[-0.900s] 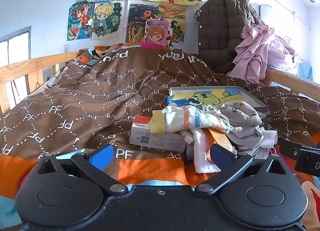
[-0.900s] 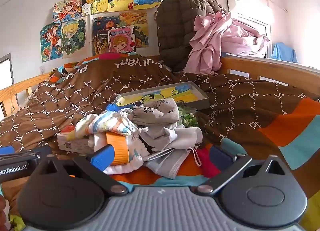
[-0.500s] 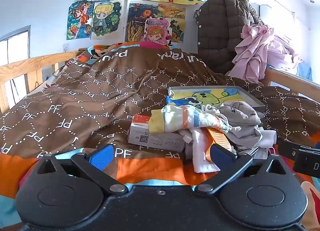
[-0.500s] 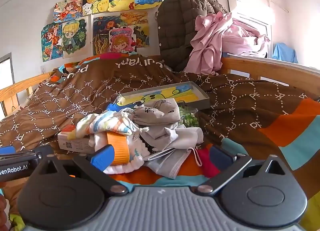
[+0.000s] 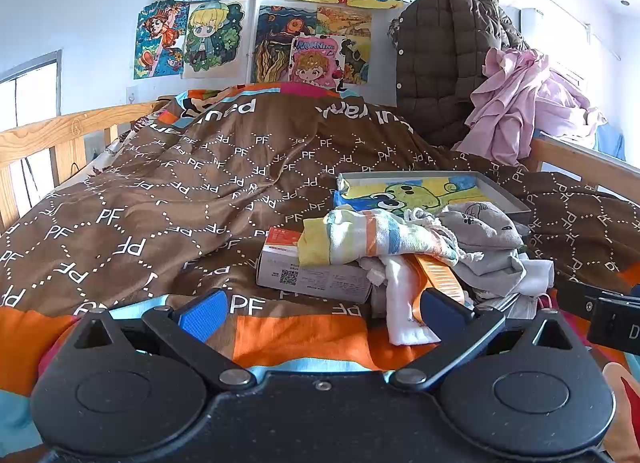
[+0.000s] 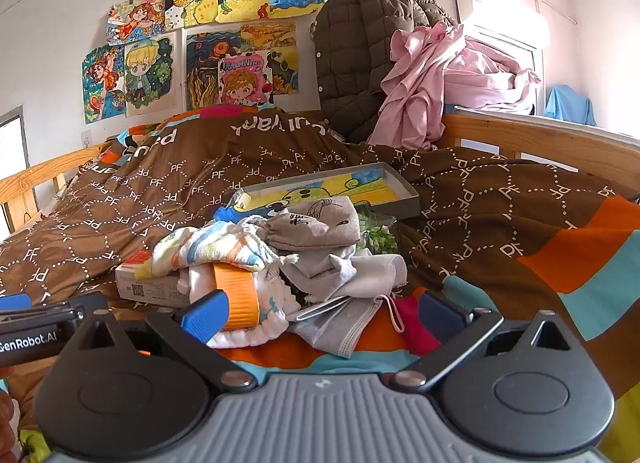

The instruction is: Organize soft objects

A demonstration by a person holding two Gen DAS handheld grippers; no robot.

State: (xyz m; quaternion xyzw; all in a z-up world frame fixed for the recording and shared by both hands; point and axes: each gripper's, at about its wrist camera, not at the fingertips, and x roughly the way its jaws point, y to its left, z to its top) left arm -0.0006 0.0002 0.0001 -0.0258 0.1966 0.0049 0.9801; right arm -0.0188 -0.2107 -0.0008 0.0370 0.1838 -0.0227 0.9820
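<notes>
Both grippers spread wide, empty, low over bed in front of clothes pile.

Left gripper (image 5: 322, 309) has pile (image 5: 424, 251) ahead and to its right; striped cloth (image 5: 372, 237) drapes over small box (image 5: 312, 271). Right gripper (image 6: 322, 311) faces pile head-on: grey pouch (image 6: 316, 225) on top, face mask (image 6: 344, 323) just ahead between its fingers, orange band (image 6: 236, 295) near left finger. Tray (image 6: 400, 191) sits beyond pile on brown blanket (image 6: 480, 199).

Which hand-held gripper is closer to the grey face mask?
The right hand-held gripper. The grey face mask lies just ahead of it, between its open fingers. The left hand-held gripper is off to the mask's left, facing the cardboard box.
</notes>
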